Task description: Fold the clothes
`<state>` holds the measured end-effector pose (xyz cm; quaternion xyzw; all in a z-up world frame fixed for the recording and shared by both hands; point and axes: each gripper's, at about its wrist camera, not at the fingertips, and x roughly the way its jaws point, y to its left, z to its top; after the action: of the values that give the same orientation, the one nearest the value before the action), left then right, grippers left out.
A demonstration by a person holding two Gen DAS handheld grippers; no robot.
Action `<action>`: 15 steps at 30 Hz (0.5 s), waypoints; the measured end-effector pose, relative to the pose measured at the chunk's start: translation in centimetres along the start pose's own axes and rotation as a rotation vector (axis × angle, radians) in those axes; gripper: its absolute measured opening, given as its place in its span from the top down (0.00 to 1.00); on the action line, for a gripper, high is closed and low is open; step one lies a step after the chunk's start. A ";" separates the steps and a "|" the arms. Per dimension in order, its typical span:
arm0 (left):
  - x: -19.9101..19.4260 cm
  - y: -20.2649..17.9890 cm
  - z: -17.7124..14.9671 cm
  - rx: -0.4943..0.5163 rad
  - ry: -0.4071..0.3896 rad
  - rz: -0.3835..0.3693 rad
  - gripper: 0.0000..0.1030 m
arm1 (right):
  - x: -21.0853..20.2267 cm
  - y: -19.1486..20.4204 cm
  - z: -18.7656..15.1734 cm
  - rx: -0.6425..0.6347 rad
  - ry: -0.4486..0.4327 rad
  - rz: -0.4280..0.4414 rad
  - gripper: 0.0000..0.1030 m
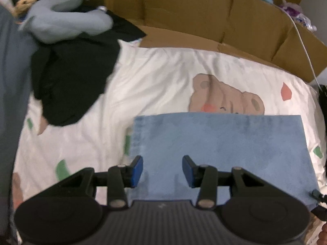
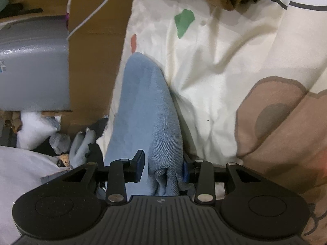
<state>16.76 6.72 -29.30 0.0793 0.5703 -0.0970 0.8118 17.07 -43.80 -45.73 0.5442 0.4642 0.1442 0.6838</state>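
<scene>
Bedding (image 1: 163,77) with bear print, cardboard (image 1: 184,10) behind, carries folded blue cloth (image 1: 220,140); both grippers' fingers spread.

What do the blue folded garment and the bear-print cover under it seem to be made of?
Blue folded garment: looks like soft brushed denim or twill, matte; a diagonal weave shows near the fingers. Bear-print cover: probably smooth woven cotton or polyester, faint sheen, fine wrinkles.

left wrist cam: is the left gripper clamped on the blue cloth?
No: the left gripper hangs open above the folded blue cloth, nothing between its pads.
</scene>
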 end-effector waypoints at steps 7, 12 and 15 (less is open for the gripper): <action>4.5 -5.9 3.3 0.139 0.059 -0.056 0.56 | 0.8 0.7 0.6 -0.047 -0.019 -0.013 0.63; 6.6 -9.6 4.4 0.147 0.056 -0.119 0.56 | 1.2 0.5 0.7 -0.047 -0.037 -0.006 0.63; 8.2 -11.1 4.3 0.120 0.050 -0.156 0.58 | 1.3 0.3 0.6 -0.046 -0.048 -0.002 0.63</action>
<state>20.64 -5.64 -35.79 0.0855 0.5881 -0.1916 0.7811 18.28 -43.14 -46.12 0.5313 0.4447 0.1408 0.7072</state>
